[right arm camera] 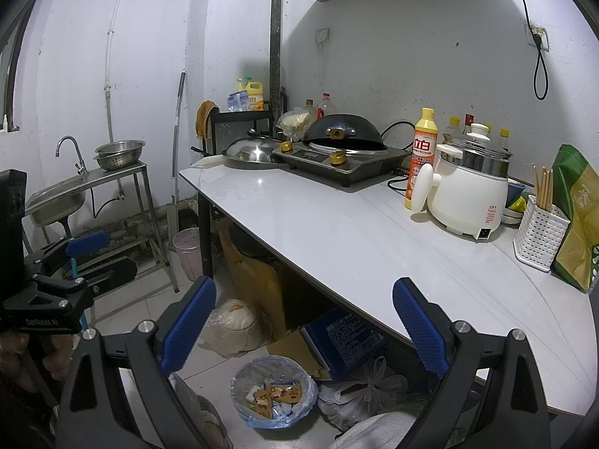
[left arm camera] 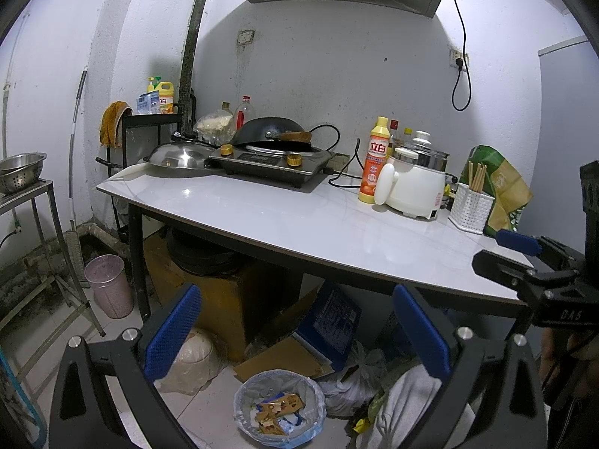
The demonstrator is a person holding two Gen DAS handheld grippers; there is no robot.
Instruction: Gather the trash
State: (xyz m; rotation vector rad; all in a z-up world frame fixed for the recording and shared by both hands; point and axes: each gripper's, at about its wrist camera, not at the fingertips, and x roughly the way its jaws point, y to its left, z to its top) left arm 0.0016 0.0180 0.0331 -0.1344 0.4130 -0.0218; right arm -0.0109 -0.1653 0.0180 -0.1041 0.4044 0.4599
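A small bin lined with a blue bag [left arm camera: 279,408] [right arm camera: 273,393] stands on the floor by the table's front edge. Brown and white wrappers [left arm camera: 275,413] [right arm camera: 275,396] lie inside it. My left gripper [left arm camera: 297,331] hovers above the bin, open, with nothing between its blue pads. My right gripper [right arm camera: 305,327] also hangs open and empty over the floor and the table's edge. Each gripper shows in the other's view: the right one [left arm camera: 524,250] at the right edge, the left one [right arm camera: 90,254] at the left edge.
The white table [left arm camera: 284,220] [right arm camera: 337,232] carries an induction cooker with a wok [left arm camera: 275,149], a steel lid [right arm camera: 252,151], a dish soap bottle [right arm camera: 421,157], a white electric pot [right arm camera: 470,191], a chopstick holder [right arm camera: 539,234] and a green bag [right arm camera: 576,220]. Under it lie cardboard boxes, a blue box [right arm camera: 344,340] and tied plastic bags. A pink bin [left arm camera: 108,284] and a steel sink [right arm camera: 60,198] stand left.
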